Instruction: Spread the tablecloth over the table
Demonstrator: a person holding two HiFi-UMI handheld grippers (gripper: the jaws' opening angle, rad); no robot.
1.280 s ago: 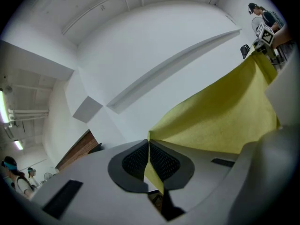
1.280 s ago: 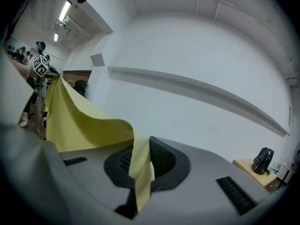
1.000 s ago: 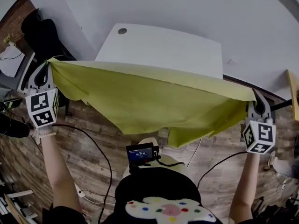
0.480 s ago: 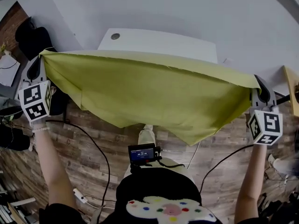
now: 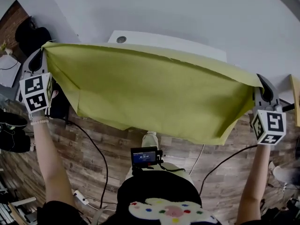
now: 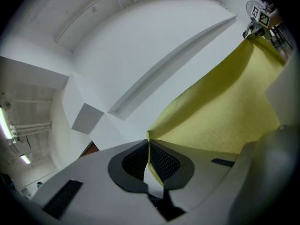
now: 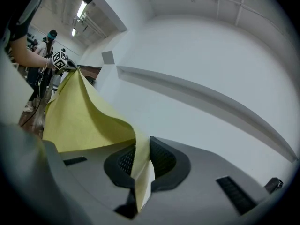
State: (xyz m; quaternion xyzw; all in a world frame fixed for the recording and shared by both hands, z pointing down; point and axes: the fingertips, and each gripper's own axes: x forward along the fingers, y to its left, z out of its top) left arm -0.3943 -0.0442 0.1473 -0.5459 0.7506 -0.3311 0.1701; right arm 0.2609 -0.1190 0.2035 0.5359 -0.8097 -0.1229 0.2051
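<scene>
A yellow-green tablecloth (image 5: 150, 93) hangs stretched in the air between my two grippers, covering most of the white table (image 5: 154, 37) below; only the table's far edge shows. My left gripper (image 5: 43, 48) is shut on the cloth's left corner (image 6: 149, 142). My right gripper (image 5: 258, 81) is shut on the right corner (image 7: 140, 156), with a fold of cloth pinched between its pads. The cloth's near edge sags over the wooden floor in front of me. In the left gripper view the cloth (image 6: 220, 111) runs across to the far marker cube.
The table has a round cable hole (image 5: 121, 39) near its far left corner and stands against a white wall. Black bags (image 5: 33, 36) sit at the left. Cables (image 5: 93, 144) trail over the wooden floor. A wooden piece (image 5: 296, 97) stands at the right edge.
Both grippers have carried the cloth forward and slightly up. The cloth now billows over more of the table, hiding most of its top.
</scene>
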